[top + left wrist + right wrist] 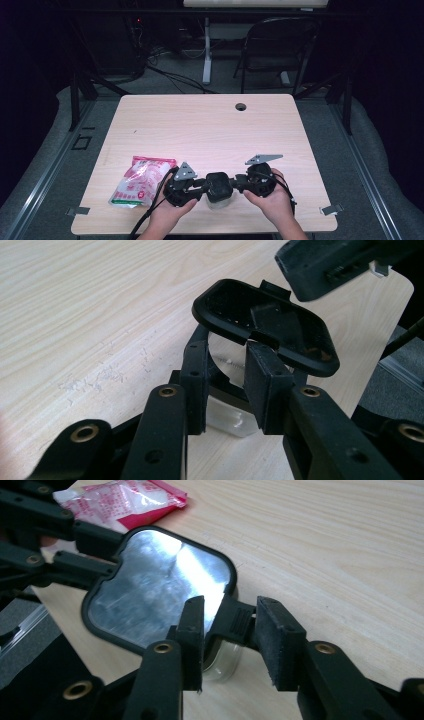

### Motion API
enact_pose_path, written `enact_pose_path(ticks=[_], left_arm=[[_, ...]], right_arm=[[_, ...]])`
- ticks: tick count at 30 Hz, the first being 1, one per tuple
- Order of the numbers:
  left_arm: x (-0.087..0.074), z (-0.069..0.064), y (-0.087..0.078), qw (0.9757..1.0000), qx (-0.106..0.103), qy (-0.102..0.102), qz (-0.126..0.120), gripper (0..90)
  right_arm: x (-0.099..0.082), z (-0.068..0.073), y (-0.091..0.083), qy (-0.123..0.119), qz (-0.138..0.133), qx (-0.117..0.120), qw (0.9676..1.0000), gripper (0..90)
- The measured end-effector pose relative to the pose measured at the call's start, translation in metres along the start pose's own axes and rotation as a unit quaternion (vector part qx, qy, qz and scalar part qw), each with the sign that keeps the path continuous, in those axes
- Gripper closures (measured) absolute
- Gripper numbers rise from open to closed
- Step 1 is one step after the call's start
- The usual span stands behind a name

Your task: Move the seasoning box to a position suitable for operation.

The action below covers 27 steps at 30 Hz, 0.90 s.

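Observation:
A small clear container (218, 201) with a black lid (218, 185) sits near the table's front edge, between my two grippers. In the left gripper view the lid (265, 325) is tilted up over the clear tub (227, 420). My left gripper (227, 365) stands open below the lid's near rim, its pads apart with bare table between them. In the right gripper view the lid's shiny top (155, 590) faces me. My right gripper (230, 625) is open around the lid's black tab (232, 617), with a gap on each side. The left gripper (102, 550) reaches the lid's far side.
A red and white plastic pouch (140, 182) lies left of the left hand, also seen as the pouch (125, 500) beyond the lid. The wooden table (210, 125) has a cable hole (241, 106) at the back. A folding chair (280, 45) stands behind it.

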<state>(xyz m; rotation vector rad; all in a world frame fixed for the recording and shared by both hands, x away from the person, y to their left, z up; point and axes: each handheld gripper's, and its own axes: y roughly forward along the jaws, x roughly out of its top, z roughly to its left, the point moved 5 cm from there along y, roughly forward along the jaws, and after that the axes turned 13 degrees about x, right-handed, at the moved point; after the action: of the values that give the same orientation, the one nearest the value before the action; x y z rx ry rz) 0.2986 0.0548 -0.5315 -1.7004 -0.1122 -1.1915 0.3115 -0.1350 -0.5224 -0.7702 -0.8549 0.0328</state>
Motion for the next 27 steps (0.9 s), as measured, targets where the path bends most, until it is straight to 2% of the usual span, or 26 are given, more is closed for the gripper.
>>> enact_pose_path(ticks=[7, 12, 18, 21, 27], left_arm=[[0.006, -0.001, -0.001, 1.0, 0.0, 0.001, -0.004, 66.7], [0.012, -0.003, -0.002, 0.9999, 0.006, 0.0, -0.009, 64.7], [0.019, -0.005, -0.003, 0.9999, 0.009, 0.005, -0.007, 63.8], [0.021, -0.005, -0.002, 0.9999, 0.008, 0.006, -0.009, 63.6], [0.025, -0.006, -0.002, 0.9999, 0.006, 0.005, -0.014, 63.2]], right_arm=[[-0.001, 0.018, -0.004, -0.017, 0.019, 0.029, 0.9993, 52.3], [-0.002, 0.028, -0.004, -0.031, 0.029, 0.027, 0.9987, 47.2], [-0.002, 0.032, -0.007, -0.041, 0.035, 0.015, 0.9984, 47.1], [0.0, 0.036, -0.008, -0.047, 0.031, 0.023, 0.9982, 47.0], [0.0, 0.043, -0.005, -0.061, 0.035, 0.023, 0.9972, 46.9]])
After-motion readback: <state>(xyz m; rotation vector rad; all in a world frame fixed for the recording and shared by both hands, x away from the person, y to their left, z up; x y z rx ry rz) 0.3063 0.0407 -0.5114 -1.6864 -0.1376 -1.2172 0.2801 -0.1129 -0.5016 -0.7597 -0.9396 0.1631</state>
